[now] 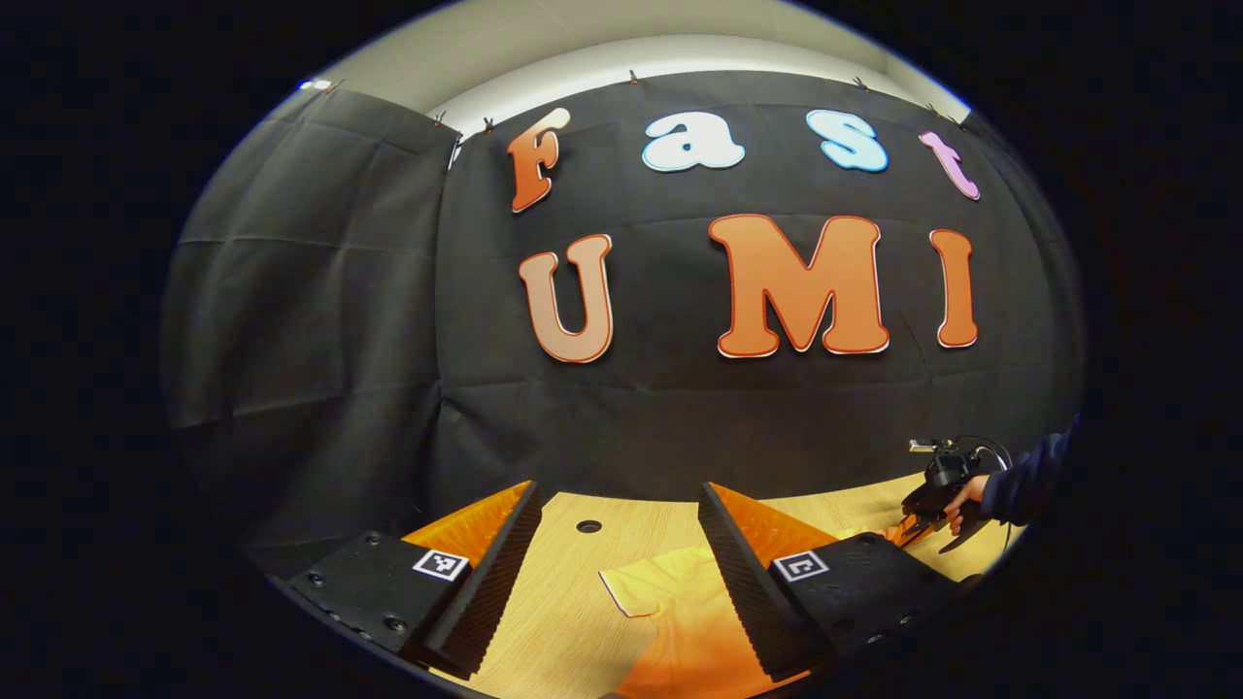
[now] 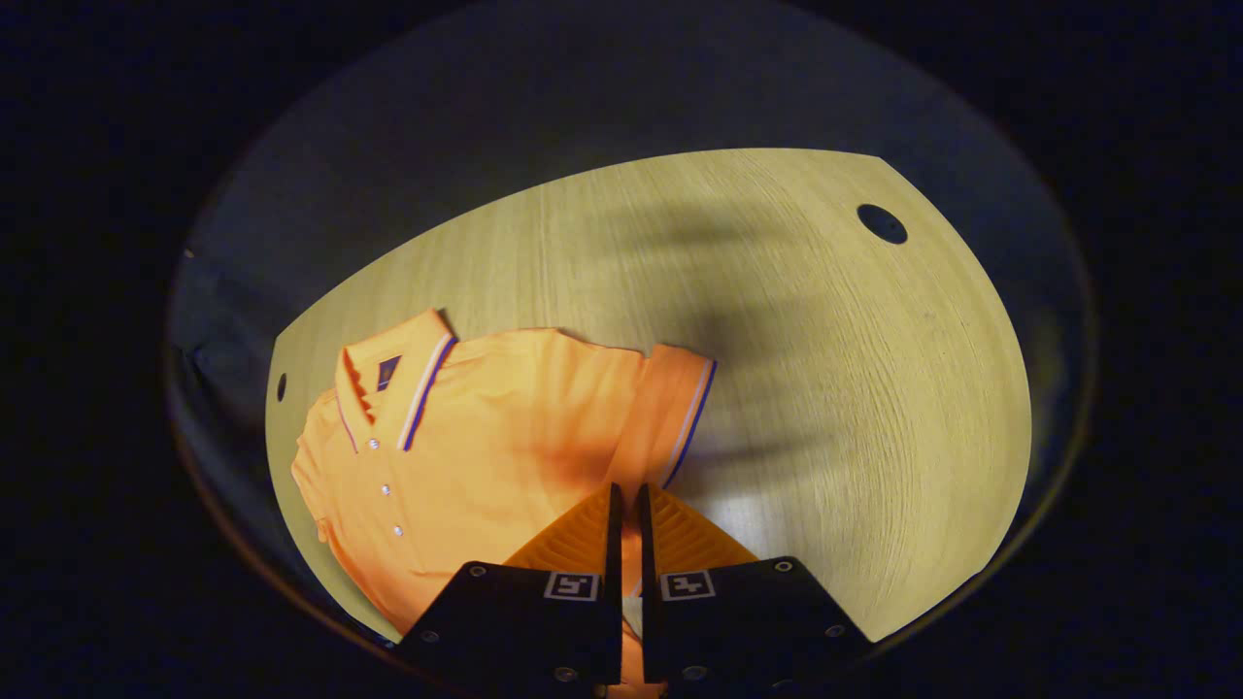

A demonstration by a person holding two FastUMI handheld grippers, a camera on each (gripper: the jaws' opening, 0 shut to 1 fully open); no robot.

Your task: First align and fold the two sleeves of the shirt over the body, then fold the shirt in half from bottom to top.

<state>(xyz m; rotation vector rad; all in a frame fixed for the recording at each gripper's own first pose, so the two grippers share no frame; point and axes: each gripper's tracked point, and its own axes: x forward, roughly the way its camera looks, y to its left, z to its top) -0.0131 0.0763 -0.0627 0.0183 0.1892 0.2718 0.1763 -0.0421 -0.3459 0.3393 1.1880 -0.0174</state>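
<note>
An orange polo shirt (image 2: pixel 486 447) lies flat on the wooden table (image 2: pixel 825 388), collar (image 2: pixel 393 388) to the left and a striped-cuff sleeve (image 2: pixel 675 417) pointing to the right. My right gripper (image 2: pixel 628 495) is shut, with a thin strip of the shirt's fabric pinched between its fingers just below that sleeve. In the left gripper view, my left gripper (image 1: pixel 618 495) stands wide open above the table, and part of the shirt (image 1: pixel 680 602) with a pale sleeve edge lies between and below its fingers. The right gripper (image 1: pixel 923 524) shows far right, low at the shirt.
A hand (image 1: pixel 966 500) in a dark sleeve holds the far gripper. The table (image 1: pixel 563 582) has a round hole (image 1: pixel 588 526) near its back edge, also seen as a hole (image 2: pixel 882 223) at the upper right. Black cloth walls close the booth behind.
</note>
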